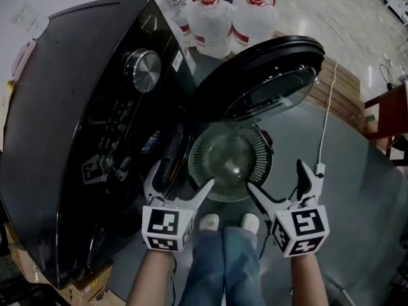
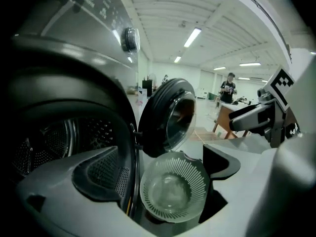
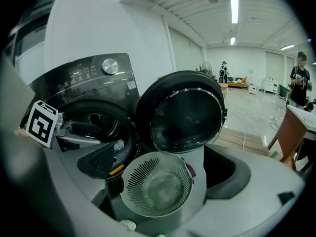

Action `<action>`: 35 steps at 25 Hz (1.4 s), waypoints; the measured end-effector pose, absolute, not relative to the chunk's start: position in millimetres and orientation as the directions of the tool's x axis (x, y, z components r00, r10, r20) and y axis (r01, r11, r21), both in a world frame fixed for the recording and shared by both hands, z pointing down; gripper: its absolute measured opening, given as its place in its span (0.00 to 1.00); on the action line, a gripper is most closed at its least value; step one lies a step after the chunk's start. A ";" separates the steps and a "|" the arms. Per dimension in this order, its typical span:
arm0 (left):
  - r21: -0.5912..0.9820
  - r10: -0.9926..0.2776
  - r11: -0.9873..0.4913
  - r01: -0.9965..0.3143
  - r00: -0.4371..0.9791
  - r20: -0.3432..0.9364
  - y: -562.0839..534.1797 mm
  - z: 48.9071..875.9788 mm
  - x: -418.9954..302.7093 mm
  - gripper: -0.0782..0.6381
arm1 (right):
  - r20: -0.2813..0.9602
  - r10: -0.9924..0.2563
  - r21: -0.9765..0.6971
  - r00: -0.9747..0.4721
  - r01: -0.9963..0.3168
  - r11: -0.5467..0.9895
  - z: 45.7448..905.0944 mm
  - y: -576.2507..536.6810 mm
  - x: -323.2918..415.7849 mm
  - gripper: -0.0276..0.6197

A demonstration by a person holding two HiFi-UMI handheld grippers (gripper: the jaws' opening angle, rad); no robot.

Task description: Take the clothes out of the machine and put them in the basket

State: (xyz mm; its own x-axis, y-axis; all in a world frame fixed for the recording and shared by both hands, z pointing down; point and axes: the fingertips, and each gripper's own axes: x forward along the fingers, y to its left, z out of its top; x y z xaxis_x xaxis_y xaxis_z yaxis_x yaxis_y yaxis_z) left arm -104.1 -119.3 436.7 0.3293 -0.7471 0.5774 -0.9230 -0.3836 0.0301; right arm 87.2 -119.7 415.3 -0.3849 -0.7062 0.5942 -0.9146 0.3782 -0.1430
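Two grippers are up in front of me, and both are empty. At far left stands the black washing machine [image 1: 70, 120], its silver dial [image 1: 143, 70] on the sloping control panel. Below that the drum [image 3: 91, 120] lies open and dark. From the right gripper view I can see a pale, striped scrap [image 3: 116, 147] at the lower lip of the drum mouth, but I can't tell whether it is clothing.

My left gripper [image 1: 182, 176] hangs just in front of that opening with its jaws spread wide and nothing between them. Through its own camera I see only the drum rim on one side and the basket straight ahead.

The basket [image 1: 203, 159], round, grey-green and slotted, sits on the floor just beside the machine front, under the swung-out door [image 1: 268, 75]. Its bare bottom shows in all three views. The door's glass bowl hangs over the basket's far edge. Behind the door stand several clear water jugs [image 1: 210, 18] with red caps.

Beneath the basket, between the two tools, are the person's white shoes [image 1: 209, 222] and blue jeans [image 1: 223, 266].

My right gripper [image 1: 275, 174] is level with the left one, just right of the basket, its jaws also parted and gripping nothing. Right of it a white cable [image 1: 326, 120] runs across the grey floor toward a wooden platform [image 1: 338, 85].
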 end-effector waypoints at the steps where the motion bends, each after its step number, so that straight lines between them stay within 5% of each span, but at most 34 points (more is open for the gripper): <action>1: 0.028 -0.740 -0.386 -0.922 0.328 0.587 -116.7 446.1 -107.4 0.86 | 0.602 -0.700 -0.144 -0.385 -0.914 0.380 425.1 -118.8 84.5 0.92; 9: 0.026 -0.713 -0.327 -0.945 0.264 0.650 -99.4 510.3 -136.9 0.86 | 0.654 -0.635 -0.158 -0.412 -0.895 0.418 491.0 -106.8 60.1 0.91; 21: -0.208 -0.691 0.080 -0.975 -0.204 0.693 -85.4 573.4 -265.5 0.86 | 0.684 -0.573 -0.175 -0.451 -0.864 0.472 558.5 -89.7 16.1 0.90; 35: -0.550 -0.457 0.124 -0.826 -0.540 0.707 -84.8 635.2 -345.7 0.86 | 0.707 -0.537 -0.185 -0.461 -0.852 0.489 602.5 -91.9 -35.4 0.89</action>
State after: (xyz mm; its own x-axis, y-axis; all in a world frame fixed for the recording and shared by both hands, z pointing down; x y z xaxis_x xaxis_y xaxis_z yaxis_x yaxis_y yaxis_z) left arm -345.7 -84.8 635.2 -0.5401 -0.4568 0.7068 -0.8255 0.1243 -0.5505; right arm -35.4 -91.9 602.5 -0.4613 -0.5365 0.7066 -0.8525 0.4888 -0.1854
